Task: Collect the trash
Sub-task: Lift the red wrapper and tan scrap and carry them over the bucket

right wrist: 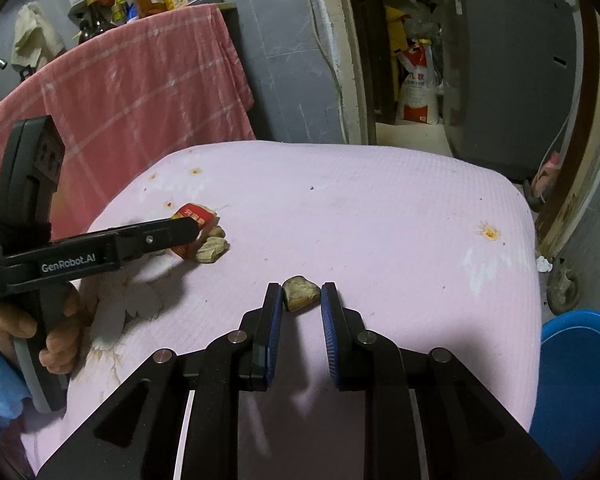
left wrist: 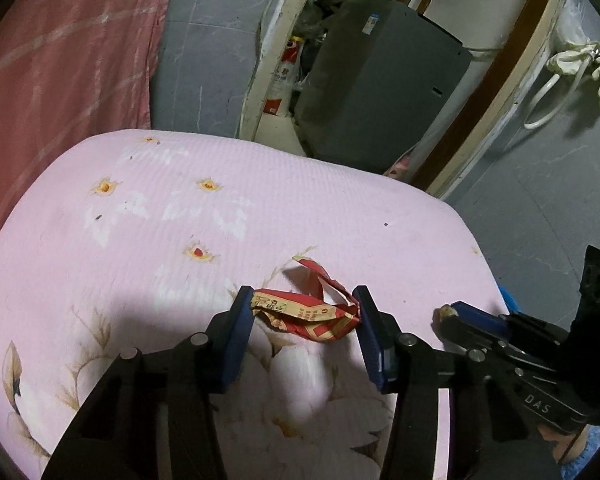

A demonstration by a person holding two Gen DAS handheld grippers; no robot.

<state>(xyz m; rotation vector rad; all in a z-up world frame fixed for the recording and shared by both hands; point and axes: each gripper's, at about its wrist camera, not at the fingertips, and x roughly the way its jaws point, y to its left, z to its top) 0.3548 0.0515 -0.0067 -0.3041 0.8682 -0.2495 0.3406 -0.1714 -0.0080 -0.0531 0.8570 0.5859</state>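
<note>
A crumpled red and yellow wrapper (left wrist: 306, 314) lies on the pink flowered table cover (left wrist: 340, 220). My left gripper (left wrist: 303, 310) is open, its fingers on either side of the wrapper and touching its ends. In the right wrist view the wrapper (right wrist: 192, 220) shows behind the left gripper, with brownish peel scraps (right wrist: 213, 247) beside it. My right gripper (right wrist: 300, 296) is shut on a brown peel scrap (right wrist: 299, 293), held at the fingertips above the cover (right wrist: 380, 220). The right gripper's tip with the scrap also shows in the left wrist view (left wrist: 446, 314).
A blue bucket (right wrist: 580, 376) stands on the floor at the table's right edge. A pink checked cloth (right wrist: 120, 96) hangs behind the table. A grey cabinet (right wrist: 508, 72) and a white sack (right wrist: 418, 84) are in the doorway beyond.
</note>
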